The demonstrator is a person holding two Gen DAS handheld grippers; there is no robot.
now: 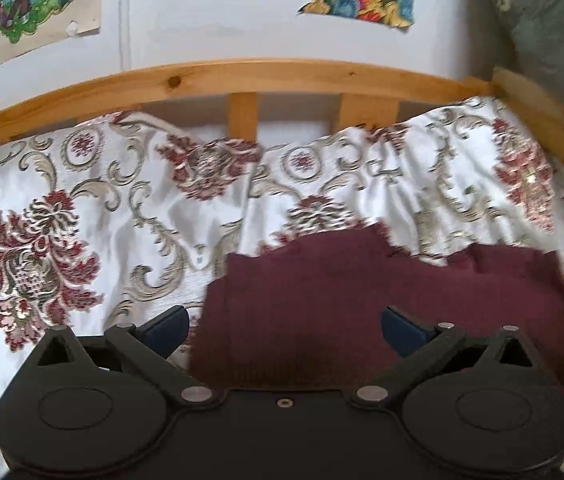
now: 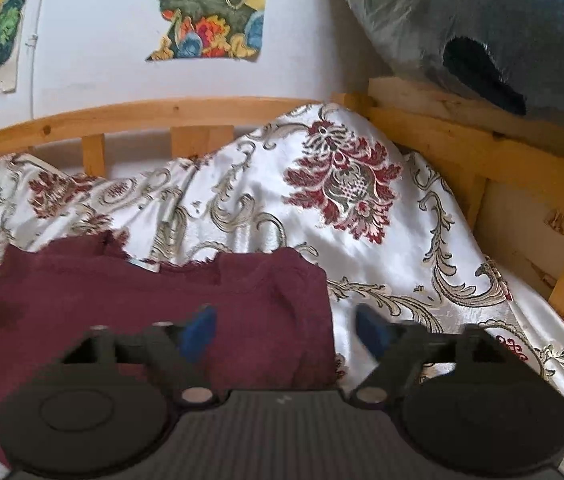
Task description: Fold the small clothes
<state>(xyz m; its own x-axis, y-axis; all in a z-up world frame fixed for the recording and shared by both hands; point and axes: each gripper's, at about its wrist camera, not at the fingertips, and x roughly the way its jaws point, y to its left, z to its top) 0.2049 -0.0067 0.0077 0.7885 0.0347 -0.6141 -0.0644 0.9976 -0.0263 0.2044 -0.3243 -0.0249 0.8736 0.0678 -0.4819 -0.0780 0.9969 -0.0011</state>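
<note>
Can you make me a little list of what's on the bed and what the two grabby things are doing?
garment: dark red knitted garment lying on the bedspread, edges uneven
surface: white bedspread with red flowers and beige swirls
bed frame: wooden rail behind the bedspread
wall: white, with two colourful pictures
corner: grey bundle in clear plastic on the frame
left gripper: open, over the garment, holding nothing
right gripper: open, over the garment's right edge, holding nothing
</note>
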